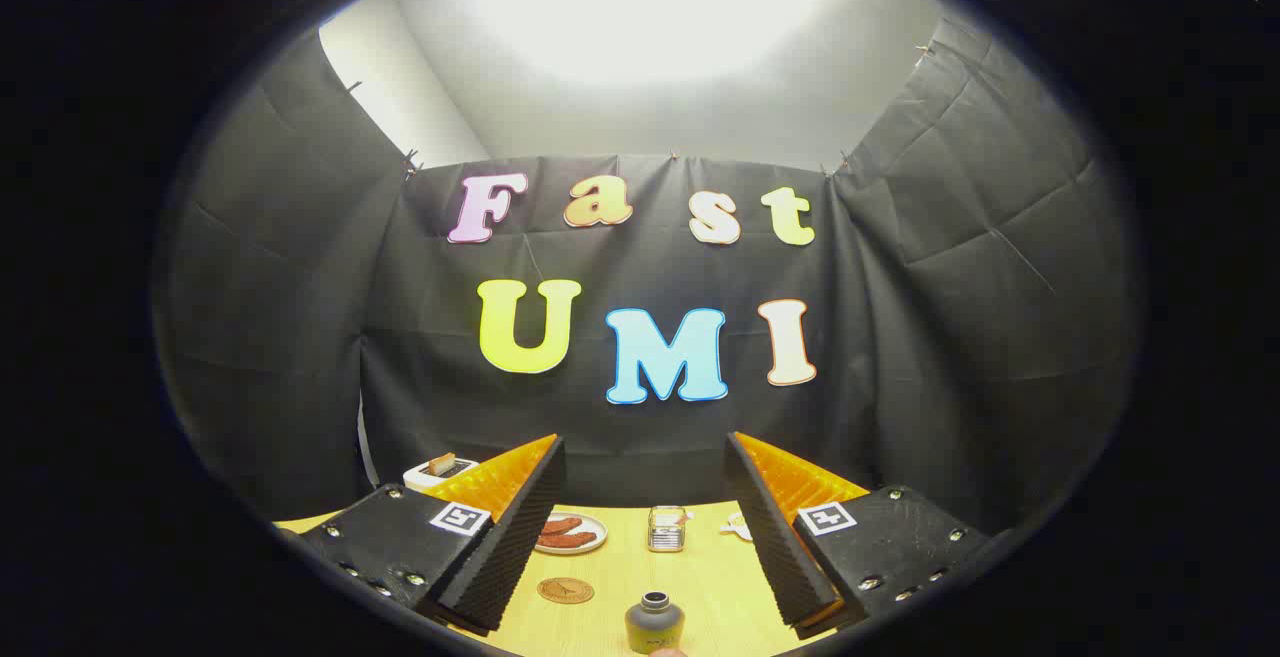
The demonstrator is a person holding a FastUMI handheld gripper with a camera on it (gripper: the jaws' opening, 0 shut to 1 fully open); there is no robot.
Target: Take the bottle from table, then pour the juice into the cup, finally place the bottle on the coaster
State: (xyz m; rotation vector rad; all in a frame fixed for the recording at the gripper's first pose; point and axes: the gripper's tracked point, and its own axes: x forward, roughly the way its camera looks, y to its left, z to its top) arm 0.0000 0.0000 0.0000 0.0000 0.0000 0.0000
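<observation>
Gripper (645, 537) fingers spread wide, holding nothing; small dark grey round bottle (654, 623) upright on pale wooden table (700, 587), between fingers; round brown coaster (565, 591) just left of bottle; clear glass cup (666, 528) beyond; white plate with sausages (569, 533) near left finger.

Bottle (654, 623) stands on the table (700, 577) between the spread fingers (500, 547); coaster (565, 591) at ten o'clock, cup (666, 528) at twelve, plate (570, 533) beyond the coaster.
</observation>
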